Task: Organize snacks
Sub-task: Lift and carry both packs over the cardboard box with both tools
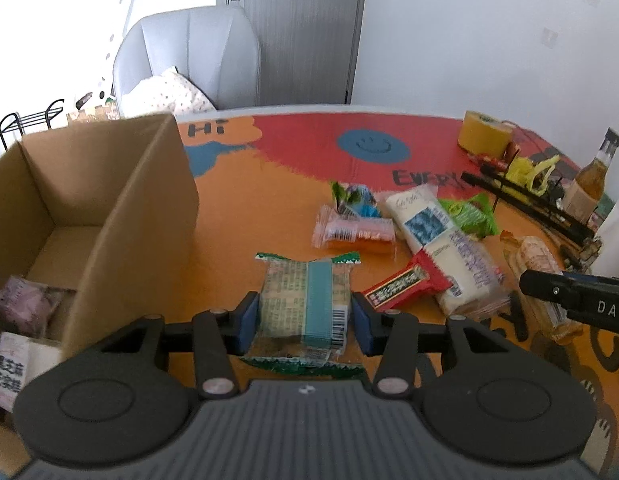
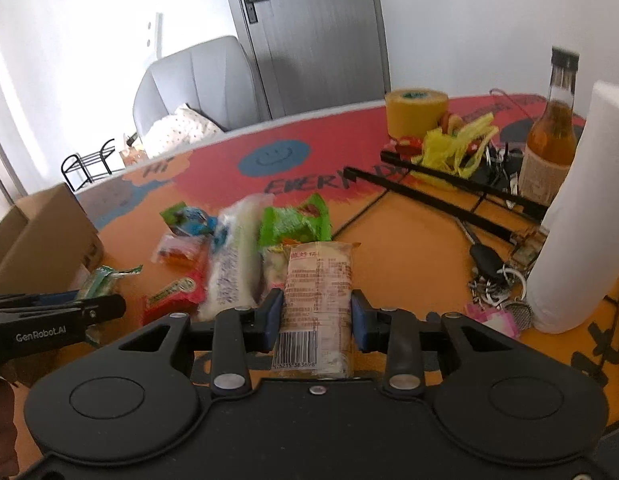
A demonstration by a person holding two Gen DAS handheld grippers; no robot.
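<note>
Gripping noted: left gripper (image 1: 305, 316) is closed on the green-striped packet (image 1: 305, 304); right gripper (image 2: 315, 312) on the tan packet (image 2: 319, 300).
Slippage is risked right of the cardboard box (image 1: 121, 208); glossy wrappers are pinched lightly.

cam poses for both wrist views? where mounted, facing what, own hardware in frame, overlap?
Left wrist: on the left gripper, looking forward along its fingers across the table; cardboard box at left; jaws clamp a green-edged snack packet; right gripper's tip shows at right.
Right wrist: on the right gripper, facing the same way; jaws clamp a beige snack packet; left gripper at left.
Shared: snack pile, yellow tape roll, bottle, door.
</note>
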